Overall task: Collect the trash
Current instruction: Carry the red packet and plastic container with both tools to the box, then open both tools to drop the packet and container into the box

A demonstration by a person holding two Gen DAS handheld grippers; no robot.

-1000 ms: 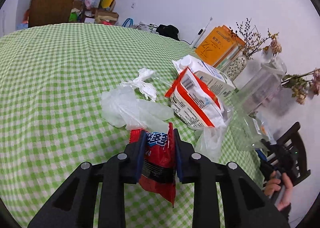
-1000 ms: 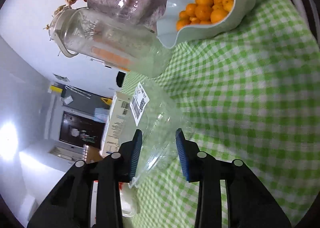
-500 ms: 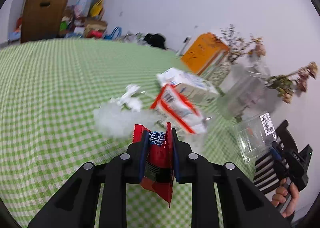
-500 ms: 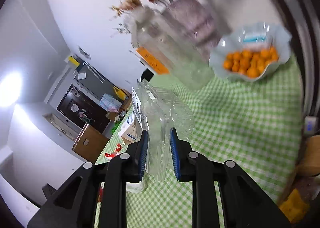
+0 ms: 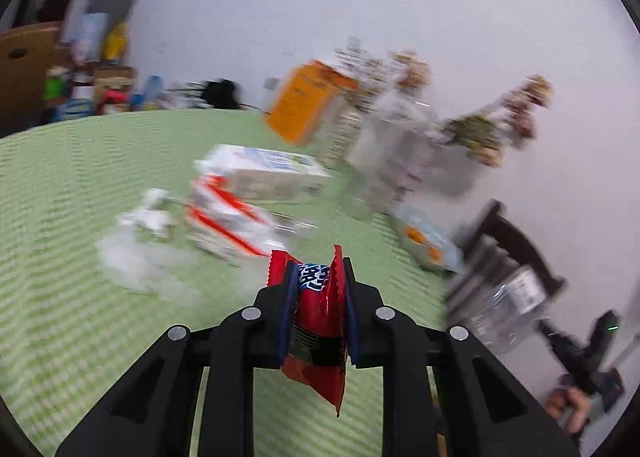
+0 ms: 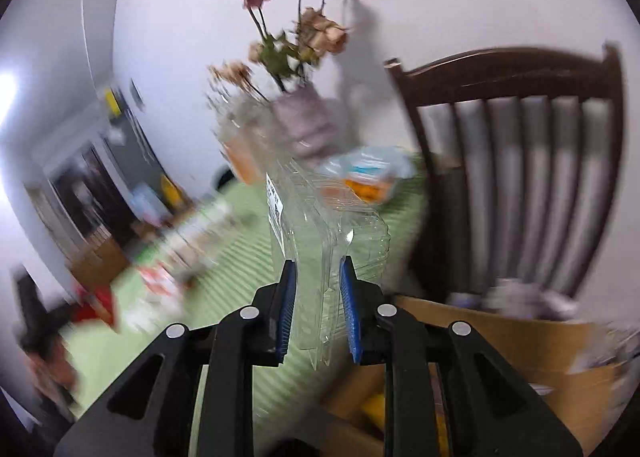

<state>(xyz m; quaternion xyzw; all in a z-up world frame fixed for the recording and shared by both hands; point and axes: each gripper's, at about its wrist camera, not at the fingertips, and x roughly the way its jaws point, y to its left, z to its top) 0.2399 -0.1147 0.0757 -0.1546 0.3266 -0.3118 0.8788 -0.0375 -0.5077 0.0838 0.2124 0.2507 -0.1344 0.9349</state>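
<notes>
My left gripper [image 5: 318, 277] is shut on a red snack wrapper [image 5: 316, 321], held above the green checked table [image 5: 60, 317]. My right gripper [image 6: 318, 277] is shut on a clear plastic clamshell box [image 6: 320, 225] with a barcode label, held upright beyond the table's edge. That clamshell box [image 5: 508, 309] also shows blurred at the right of the left wrist view. On the table lie a red-and-white packet [image 5: 228, 225], a white carton [image 5: 272, 173], a crumpled tissue [image 5: 150, 215] and a clear plastic glove [image 5: 136, 257].
An open cardboard box [image 6: 500, 341] with crumpled waste stands under the right gripper, in front of a dark wooden chair [image 6: 520, 129]. A bowl of oranges [image 5: 428, 245], a glass jar [image 5: 400, 149], a vase of dried roses [image 6: 304, 113] and an orange box [image 5: 304, 105] line the table's far side.
Both grippers have lifted their loads off the table. The right one closed on the clamshell, rolled it upright and swung it past the table edge toward the chair and cardboard box.
</notes>
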